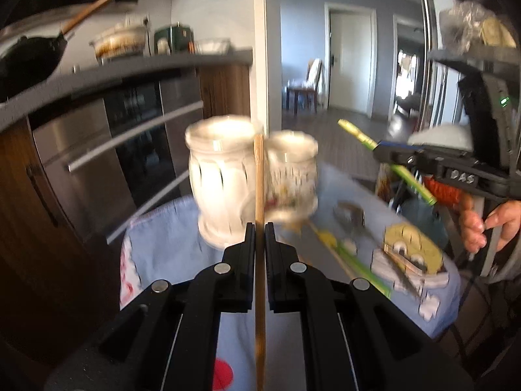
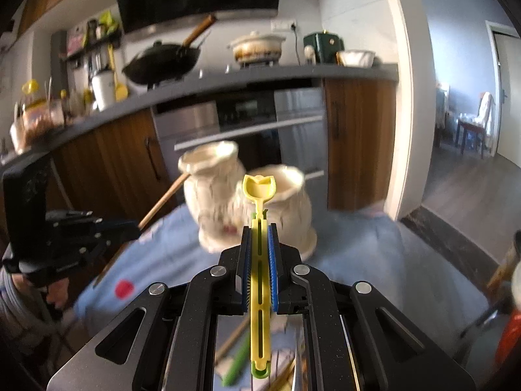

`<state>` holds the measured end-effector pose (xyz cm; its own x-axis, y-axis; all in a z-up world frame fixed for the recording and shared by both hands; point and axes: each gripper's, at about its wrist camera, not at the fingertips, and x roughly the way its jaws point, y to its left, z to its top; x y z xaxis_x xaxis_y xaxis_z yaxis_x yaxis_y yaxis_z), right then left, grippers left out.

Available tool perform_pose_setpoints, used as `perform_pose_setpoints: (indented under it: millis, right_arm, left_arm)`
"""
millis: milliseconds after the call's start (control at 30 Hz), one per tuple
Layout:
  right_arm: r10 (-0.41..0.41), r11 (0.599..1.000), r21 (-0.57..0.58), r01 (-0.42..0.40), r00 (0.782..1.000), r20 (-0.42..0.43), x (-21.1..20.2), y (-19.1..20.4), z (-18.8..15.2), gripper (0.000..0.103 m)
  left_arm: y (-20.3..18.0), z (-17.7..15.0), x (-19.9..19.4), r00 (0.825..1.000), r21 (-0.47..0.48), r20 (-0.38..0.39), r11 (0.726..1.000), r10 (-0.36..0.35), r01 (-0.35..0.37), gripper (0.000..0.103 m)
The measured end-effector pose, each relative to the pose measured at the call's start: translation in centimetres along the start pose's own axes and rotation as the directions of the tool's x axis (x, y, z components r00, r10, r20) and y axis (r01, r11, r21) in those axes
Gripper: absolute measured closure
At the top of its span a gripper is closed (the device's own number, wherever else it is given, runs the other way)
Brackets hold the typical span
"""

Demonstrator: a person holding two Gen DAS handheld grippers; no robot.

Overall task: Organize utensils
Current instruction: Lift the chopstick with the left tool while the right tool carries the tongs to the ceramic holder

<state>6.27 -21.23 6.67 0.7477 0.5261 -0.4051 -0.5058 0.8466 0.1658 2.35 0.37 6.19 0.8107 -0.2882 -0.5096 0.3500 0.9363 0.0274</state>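
Observation:
My left gripper (image 1: 260,228) is shut on a wooden chopstick (image 1: 259,176) that stands upright between its fingers, in front of two white ceramic jars (image 1: 221,176) (image 1: 293,172) on the blue cloth (image 1: 169,251). My right gripper (image 2: 259,228) is shut on a yellow and green plastic utensil (image 2: 259,277), its yellow tulip-shaped end pointing at the nearer jar (image 2: 289,208); the taller jar (image 2: 211,189) stands behind. The left wrist view shows the right gripper (image 1: 382,156) at the right, lifted above the table. More green and wooden utensils (image 1: 355,260) lie on the cloth.
A yellow cartoon patch (image 1: 412,251) and a small dark object (image 1: 350,215) lie on the cloth. Behind the table runs a counter (image 2: 260,78) with a wok (image 2: 162,62), a pot and an oven below. A person's hand (image 1: 488,224) holds the right gripper's handle. A doorway opens to the right.

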Motion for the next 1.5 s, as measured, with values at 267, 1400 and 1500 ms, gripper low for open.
perform_pose_setpoints:
  millis: [267,1400,1500]
  right_arm:
    - [0.052,0.994,0.088,-0.06,0.995,0.09,3.4,-1.3,4.4,0.093]
    - [-0.126,0.99,0.075,0.117,0.985,0.12,11.8,-1.9,2.7,0.093]
    - [-0.117,0.991,0.069,0.111,0.99,0.082,11.5,-1.8,2.3,0.093]
  left_arm:
    - [2.1,5.9,1.0,0.988,-0.023,0.153,1.0,-0.002,0.006,0.097]
    - [4.3,8.4,8.4,0.968,-0.086,0.223,0.991,0.115,-0.098,0.097]
    - [3.8,7.7,8.1,0.978,-0.065,0.181,0.994,0.1,-0.089,0.097]
